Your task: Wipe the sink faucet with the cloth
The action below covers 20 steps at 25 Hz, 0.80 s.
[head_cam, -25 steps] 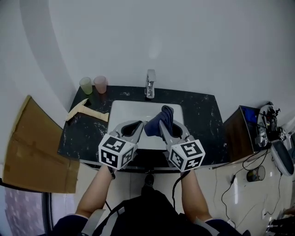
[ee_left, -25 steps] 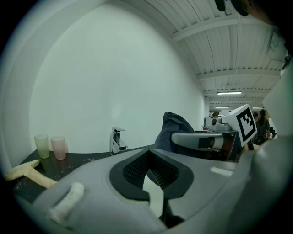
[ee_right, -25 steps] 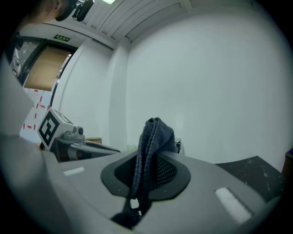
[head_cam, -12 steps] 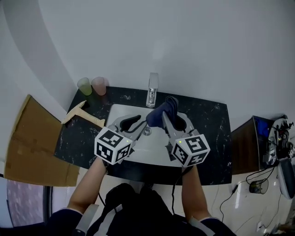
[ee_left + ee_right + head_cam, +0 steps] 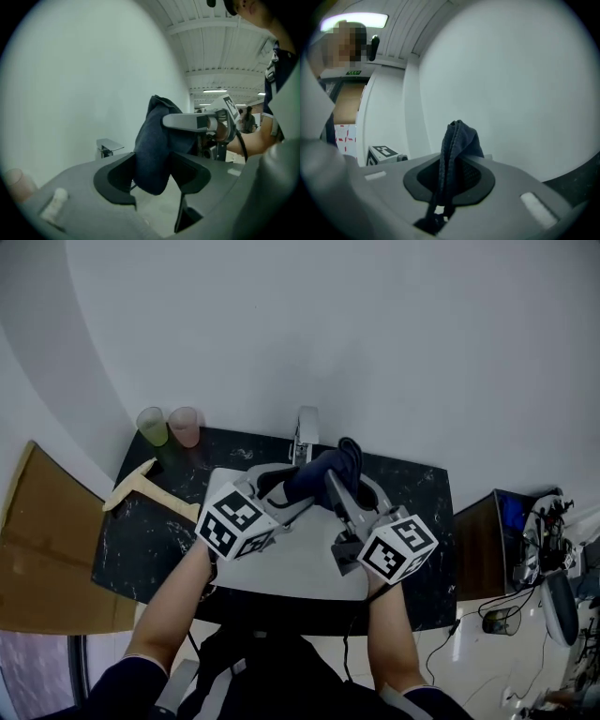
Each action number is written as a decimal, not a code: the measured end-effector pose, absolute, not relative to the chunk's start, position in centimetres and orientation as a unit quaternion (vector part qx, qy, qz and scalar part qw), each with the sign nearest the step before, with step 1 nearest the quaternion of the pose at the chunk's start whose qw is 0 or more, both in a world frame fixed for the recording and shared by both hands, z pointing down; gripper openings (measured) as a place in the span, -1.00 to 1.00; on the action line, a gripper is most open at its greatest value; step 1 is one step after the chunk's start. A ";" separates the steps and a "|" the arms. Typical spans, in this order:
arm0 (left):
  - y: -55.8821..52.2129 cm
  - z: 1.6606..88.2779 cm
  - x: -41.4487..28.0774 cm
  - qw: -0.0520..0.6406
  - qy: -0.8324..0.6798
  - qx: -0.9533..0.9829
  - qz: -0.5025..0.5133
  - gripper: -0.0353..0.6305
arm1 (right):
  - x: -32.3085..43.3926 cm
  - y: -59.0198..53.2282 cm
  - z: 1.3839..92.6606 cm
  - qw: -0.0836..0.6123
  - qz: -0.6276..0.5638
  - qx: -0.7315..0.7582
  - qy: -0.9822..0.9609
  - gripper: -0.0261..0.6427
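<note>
The chrome faucet (image 5: 302, 433) stands at the back of the white sink (image 5: 281, 568). A dark blue cloth (image 5: 323, 471) is bunched just in front of it, and my right gripper (image 5: 343, 480) is shut on it. In the right gripper view the cloth (image 5: 457, 140) sticks up from the closed jaws of that gripper (image 5: 447, 187). My left gripper (image 5: 286, 489) has just been opening and stands open. In the left gripper view the cloth's (image 5: 152, 145) hanging end lies between the wide jaws of that gripper (image 5: 152, 176). The faucet (image 5: 107, 147) shows beyond, to the left.
A black marbled countertop (image 5: 150, 531) surrounds the sink. A green cup (image 5: 152, 426) and a pink cup (image 5: 185, 427) stand at its back left, with a beige T-shaped piece (image 5: 150, 488) nearby. Cardboard (image 5: 37, 559) lies on the left; a brown cabinet (image 5: 487, 531) stands on the right.
Both grippers have moved forward towards the faucet, carrying the cloth. The left jaws have gone from shut to wide apart around the cloth's lower end.
</note>
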<state>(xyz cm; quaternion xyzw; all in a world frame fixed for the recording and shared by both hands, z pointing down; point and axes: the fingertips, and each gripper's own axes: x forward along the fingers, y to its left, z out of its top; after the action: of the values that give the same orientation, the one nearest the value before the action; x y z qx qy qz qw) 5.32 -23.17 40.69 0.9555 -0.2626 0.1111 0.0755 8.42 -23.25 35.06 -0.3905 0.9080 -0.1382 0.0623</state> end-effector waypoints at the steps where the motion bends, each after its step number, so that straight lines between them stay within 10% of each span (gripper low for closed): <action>1: -23.3 40.3 5.4 0.077 -0.246 0.960 0.107 -0.26 | 8.2 -23.5 34.9 0.067 -0.143 -0.388 0.908 -0.78; 3: -24.0 39.6 4.8 0.076 -0.234 0.964 0.098 -0.71 | 8.1 -24.1 34.8 0.071 -0.145 -0.396 0.904 -0.78; 7: -25.2 38.8 3.9 0.045 -0.217 0.968 0.118 -0.74 | 9.5 -25.0 34.6 0.090 -0.153 -0.422 0.889 -0.52; 20: -33.2 39.4 2.4 0.022 -0.245 0.945 0.217 -0.72 | 9.1 -33.1 38.4 -0.058 -0.123 -0.461 0.877 -0.68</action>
<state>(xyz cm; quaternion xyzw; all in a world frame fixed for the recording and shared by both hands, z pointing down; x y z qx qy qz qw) 2.39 -33.16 39.37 0.9448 -0.2451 0.2166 0.0218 9.12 -33.07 38.38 -0.4607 0.8771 -0.1230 -0.0581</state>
